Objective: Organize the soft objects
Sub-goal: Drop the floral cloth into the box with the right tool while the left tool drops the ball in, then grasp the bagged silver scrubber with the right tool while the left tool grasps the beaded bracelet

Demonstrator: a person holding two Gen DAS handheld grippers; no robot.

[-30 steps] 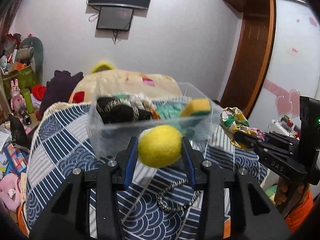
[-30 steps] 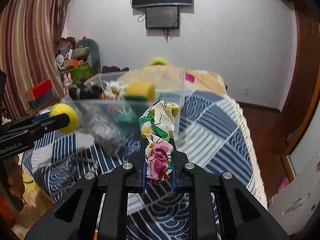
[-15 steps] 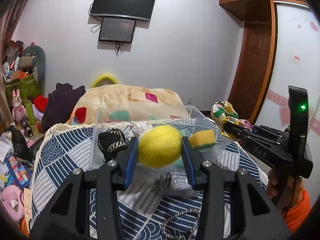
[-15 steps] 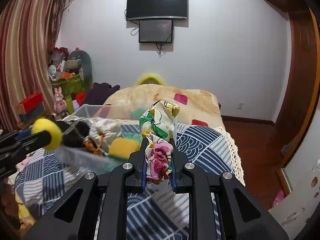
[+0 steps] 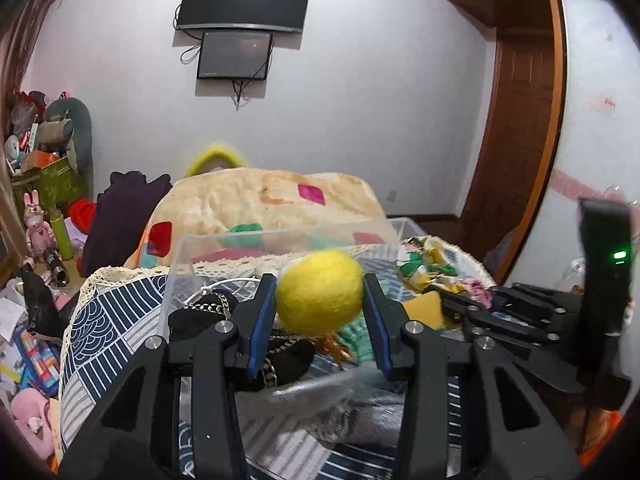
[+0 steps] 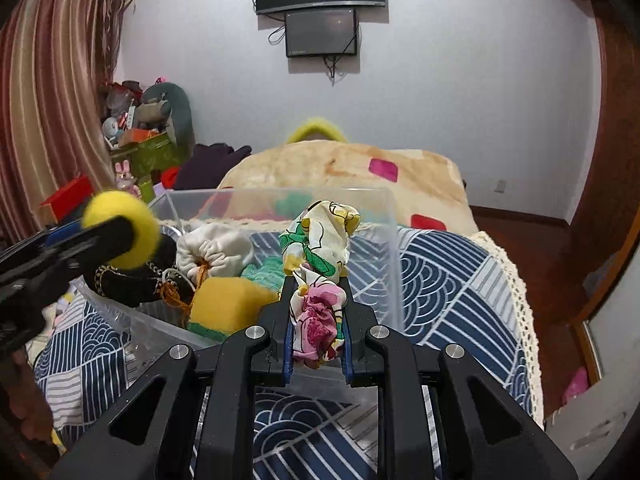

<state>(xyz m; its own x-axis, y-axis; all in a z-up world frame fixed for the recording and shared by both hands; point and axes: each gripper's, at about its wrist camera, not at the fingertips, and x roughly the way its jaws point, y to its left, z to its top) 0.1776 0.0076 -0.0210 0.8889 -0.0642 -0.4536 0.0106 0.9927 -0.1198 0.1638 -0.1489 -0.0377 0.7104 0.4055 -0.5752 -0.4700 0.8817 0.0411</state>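
My left gripper (image 5: 320, 300) is shut on a fuzzy yellow ball (image 5: 320, 291) and holds it over the near part of a clear plastic bin (image 5: 280, 236). It also shows in the right wrist view (image 6: 120, 236). My right gripper (image 6: 316, 312) is shut on a floral cloth scrunchie (image 6: 318, 248), held over the bin's near right part (image 6: 390, 248). The bin holds a yellow-green sponge (image 6: 224, 300), a black chained pouch (image 6: 128, 280), a white drawstring pouch (image 6: 216, 246) and a teal knit piece (image 6: 264, 272).
The bin sits on a bed with a navy patterned patchwork cover (image 6: 448, 280). A cream blanket (image 6: 360, 172) lies behind it. Cluttered toys and boxes (image 6: 140, 128) stand at the left. A wooden wardrobe (image 5: 520, 120) is at the right.
Both grippers have moved forward and over the bin, each still holding its object. The bin's contents now lie below the fingers.
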